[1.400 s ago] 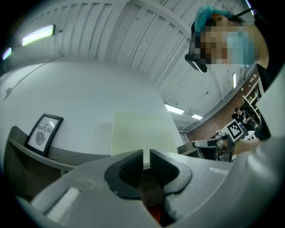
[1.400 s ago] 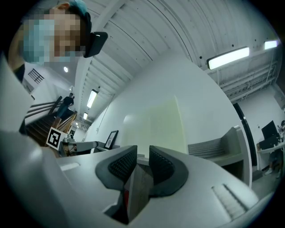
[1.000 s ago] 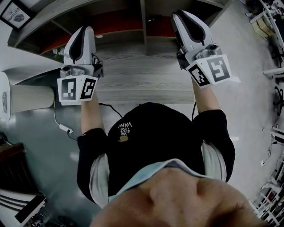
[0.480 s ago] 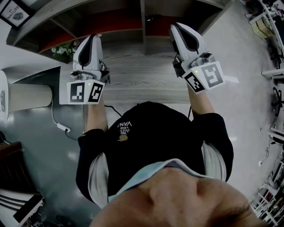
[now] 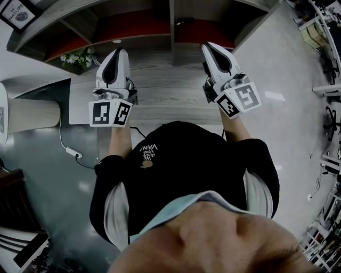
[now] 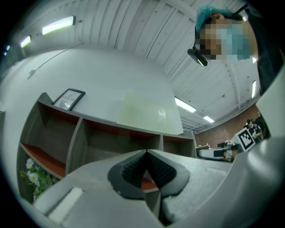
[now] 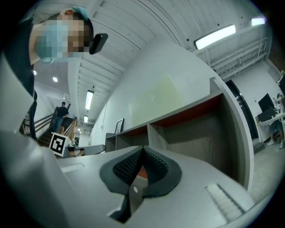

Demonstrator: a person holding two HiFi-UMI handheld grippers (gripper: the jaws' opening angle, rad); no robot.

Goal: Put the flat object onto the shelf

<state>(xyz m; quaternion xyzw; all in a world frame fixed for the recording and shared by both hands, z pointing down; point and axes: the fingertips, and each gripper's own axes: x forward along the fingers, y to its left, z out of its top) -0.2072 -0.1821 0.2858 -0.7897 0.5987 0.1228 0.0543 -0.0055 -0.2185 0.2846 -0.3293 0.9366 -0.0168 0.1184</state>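
A black-framed picture (image 6: 67, 99), flat and thin, leans against the white wall on top of the grey shelf unit (image 6: 133, 130). The head view has it at the top left corner (image 5: 16, 13), and the right gripper view shows it far off (image 7: 119, 125). My left gripper (image 5: 118, 51) and right gripper (image 5: 209, 47) hover side by side over the shelf's grey wood ledge (image 5: 165, 90), well short of the frame. Both are shut with nothing between the pads, as seen on the left gripper (image 6: 146, 152) and the right gripper (image 7: 142, 149). Each points slightly upward at the red-lined compartments.
White flowers (image 5: 74, 57) sit in the lower left compartment, also visible in the left gripper view (image 6: 31, 173). A white cylinder (image 5: 34, 114) stands left of the shelf, with a white cable (image 5: 72, 152) on the floor below it. An upright divider (image 5: 172, 32) splits the compartments.
Both grippers have sunk and drawn back toward the person's body, away from the compartments. The flowers, hidden behind the left gripper before, now show.
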